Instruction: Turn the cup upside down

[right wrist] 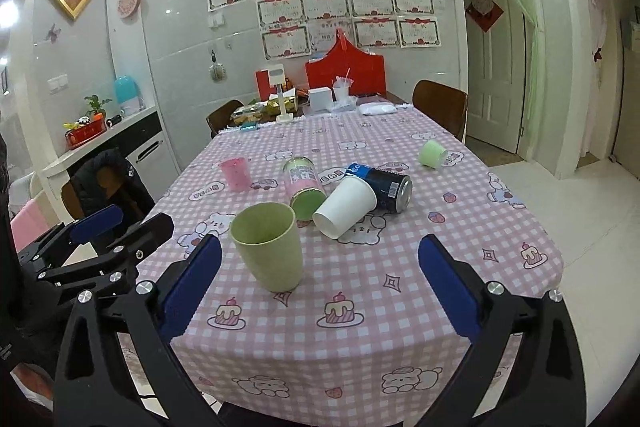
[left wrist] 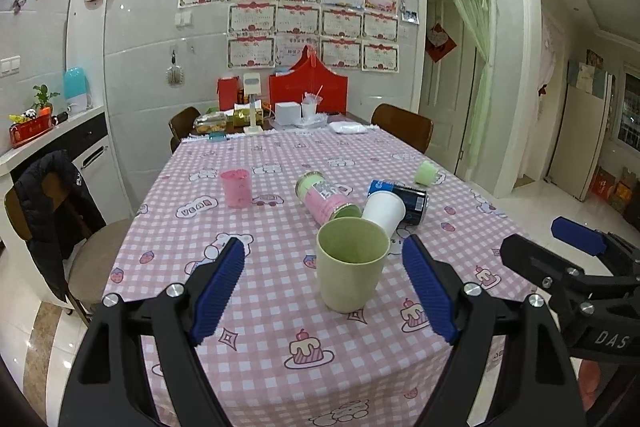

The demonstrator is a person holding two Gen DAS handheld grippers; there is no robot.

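Near the front edge of the surface (left wrist: 256, 367), a pink-checked cloth with cartoon bears and cakes, stands the pale green plastic cup (left wrist: 352, 263), upright with its mouth up and nothing visible inside. It sits apart from the clutter behind it: a white paper cup (left wrist: 384, 211) lying on its side, a pink-and-green cylindrical canister (left wrist: 326, 201) also lying down, and a dark blue drink can (left wrist: 404, 197) tipped over just beyond. A translucent pink tumbler (left wrist: 236, 187) stands toward the left edge, and a small green cup (left wrist: 426, 173) lies near the right edge.

The left gripper (left wrist: 324, 287) has its blue ribbed fingers spread wide on either side of the green cup, touching nothing. The right gripper (right wrist: 320, 287) is likewise wide and empty, with the cup nearer its left finger.

The step in hand looks like the approach to a grasp, with the left gripper better lined up. A good grasp would close on the cup's wall around mid-height, square to the sides, so the tapered body does not squirt out. Lifting well off the cloth before rolling the wrist would keep the rim from catching, and the white paper cup close behind leaves little room to swing that way. Setting the rim down flat should keep it from tipping.
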